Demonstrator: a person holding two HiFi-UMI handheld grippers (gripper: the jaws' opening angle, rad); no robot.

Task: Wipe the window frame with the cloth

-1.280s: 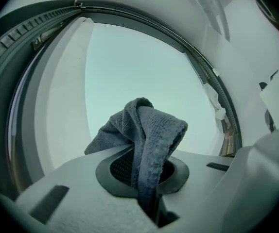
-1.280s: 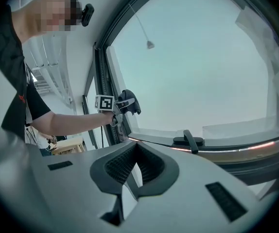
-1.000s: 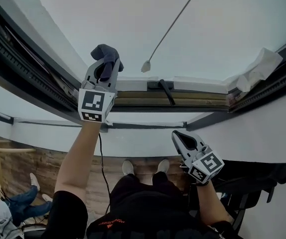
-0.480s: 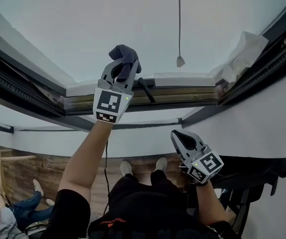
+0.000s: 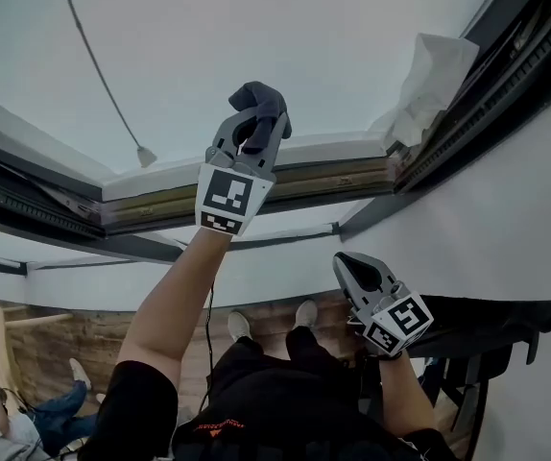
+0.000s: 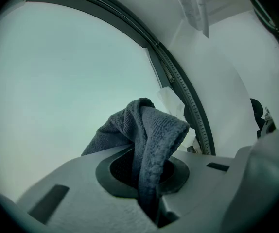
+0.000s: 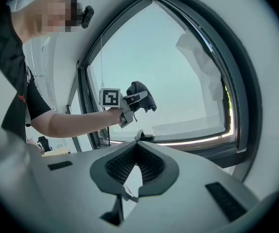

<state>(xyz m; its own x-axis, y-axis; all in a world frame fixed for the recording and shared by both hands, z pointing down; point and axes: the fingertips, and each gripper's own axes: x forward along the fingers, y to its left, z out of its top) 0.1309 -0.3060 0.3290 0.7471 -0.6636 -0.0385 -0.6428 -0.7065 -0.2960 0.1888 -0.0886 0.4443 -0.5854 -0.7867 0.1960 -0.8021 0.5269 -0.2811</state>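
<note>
The left gripper (image 5: 253, 134) is raised up against the window frame (image 5: 285, 182), at the bottom rail, a little left of its middle. Its fingers (image 6: 71, 188) are clamped on a dark grey cloth (image 5: 259, 101), which bunches out past the tips and folds over toward the glass (image 5: 256, 27) just above the rail. The right gripper (image 5: 352, 269) hangs well below the frame, by the person's waist, its fingers (image 7: 81, 188) closed tip to tip with nothing between them. A crumpled white sheet (image 5: 429, 75) is stuck at the frame's right-hand corner. A thin cord with a small pull (image 5: 143, 155) hangs across the glass, left of the cloth.
</note>
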